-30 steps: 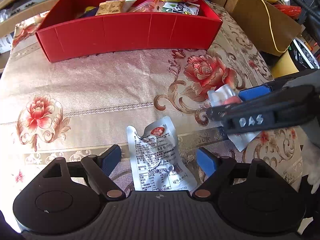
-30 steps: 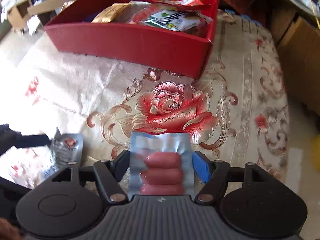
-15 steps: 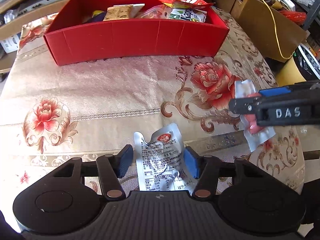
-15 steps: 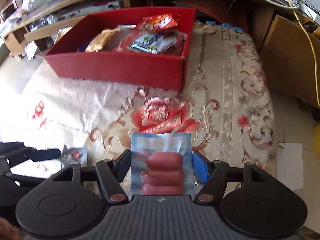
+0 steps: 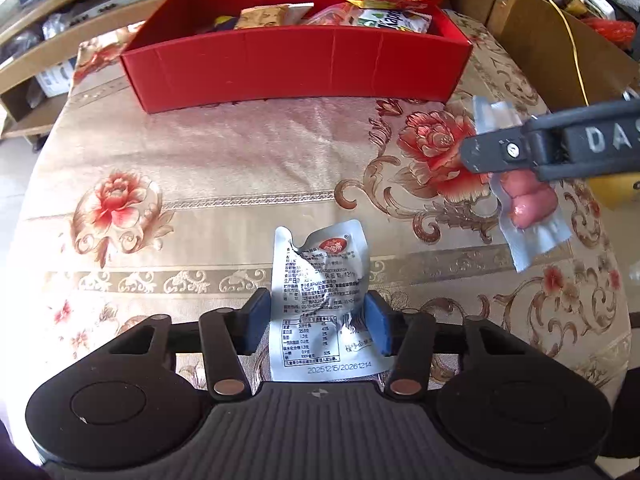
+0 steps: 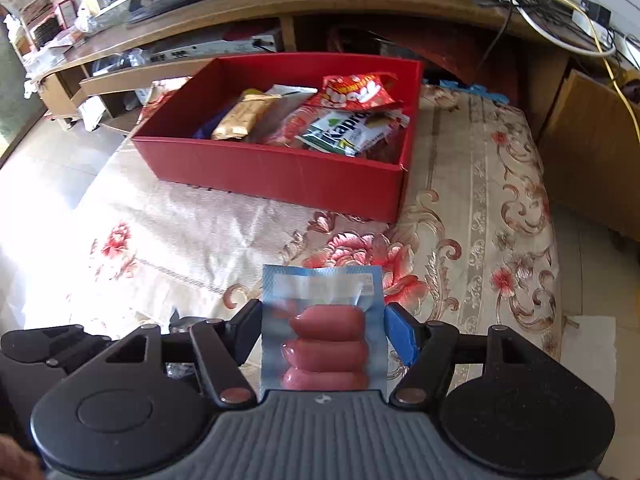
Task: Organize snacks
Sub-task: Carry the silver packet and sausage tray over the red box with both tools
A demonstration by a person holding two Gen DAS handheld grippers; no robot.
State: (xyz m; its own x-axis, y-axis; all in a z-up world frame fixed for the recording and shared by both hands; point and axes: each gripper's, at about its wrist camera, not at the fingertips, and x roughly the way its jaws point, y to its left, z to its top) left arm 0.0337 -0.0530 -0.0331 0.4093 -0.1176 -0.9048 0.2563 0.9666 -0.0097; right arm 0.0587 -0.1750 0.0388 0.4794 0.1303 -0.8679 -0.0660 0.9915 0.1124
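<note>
Lifted higher than a second ago: left gripper (image 5: pixel 316 326) clamped on silver packet (image 5: pixel 320 300), right gripper (image 6: pixel 322 338) clamped on sausage pack (image 6: pixel 324 336). Red box (image 6: pixel 280 172) at twelve o'clock, seemingly next.

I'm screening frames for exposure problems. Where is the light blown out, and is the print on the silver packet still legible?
Left wrist view: the tablecloth is washed out at the left edge; the silver packet carries glare, yet its date line reads sharply. Right wrist view: the lower left is overexposed to white; the sausage pack looks clear; the table edge bows from fisheye.
</note>
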